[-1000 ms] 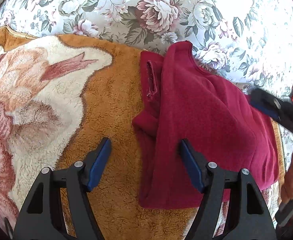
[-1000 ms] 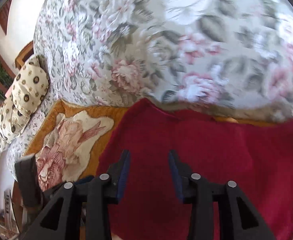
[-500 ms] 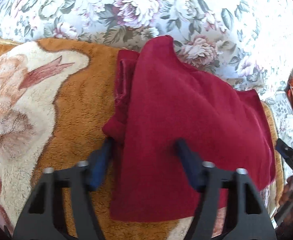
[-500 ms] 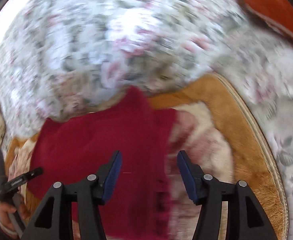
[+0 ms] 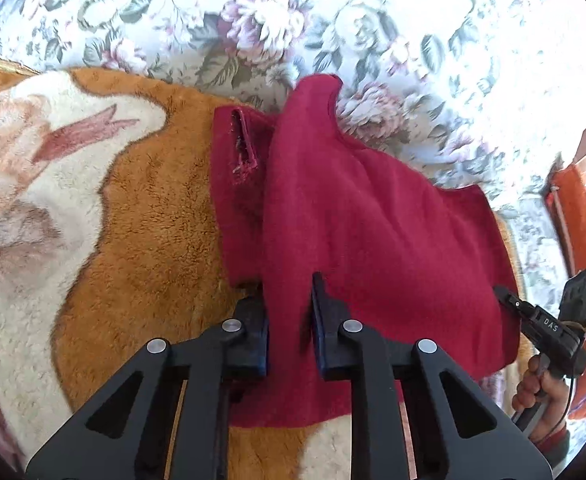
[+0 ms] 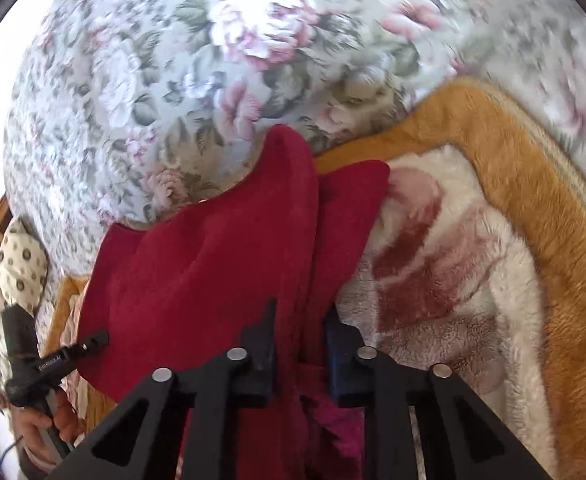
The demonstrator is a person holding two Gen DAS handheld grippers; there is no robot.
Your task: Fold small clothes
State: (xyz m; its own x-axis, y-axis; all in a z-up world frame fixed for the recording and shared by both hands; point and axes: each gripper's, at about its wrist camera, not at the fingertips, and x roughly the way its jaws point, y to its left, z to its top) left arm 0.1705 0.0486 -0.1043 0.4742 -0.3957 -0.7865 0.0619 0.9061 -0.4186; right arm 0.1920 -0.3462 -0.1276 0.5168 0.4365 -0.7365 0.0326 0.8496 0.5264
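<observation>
A dark red fleece garment (image 5: 373,248) lies partly folded on an orange and cream plush blanket (image 5: 133,240). My left gripper (image 5: 289,312) is shut on the garment's folded left edge near its front. A narrower red layer with a seam slit (image 5: 243,148) lies under the fold. In the right wrist view the same garment (image 6: 213,264) shows, and my right gripper (image 6: 299,340) is shut on a fold of it at its right side. Each gripper shows in the other's view, the right gripper (image 5: 545,328) and the left gripper (image 6: 49,360).
A floral cover (image 5: 333,20) lies behind the blanket. An orange item (image 5: 581,240) stands at the far right of the left wrist view. A patterned cream cushion (image 6: 21,268) lies at the left of the right wrist view. The blanket's cream patch (image 6: 453,280) lies right of the garment.
Both grippers were open. The left moved forward and shut on the garment's folded left edge. The right swung across to the garment's other side and shut on a fold there.
</observation>
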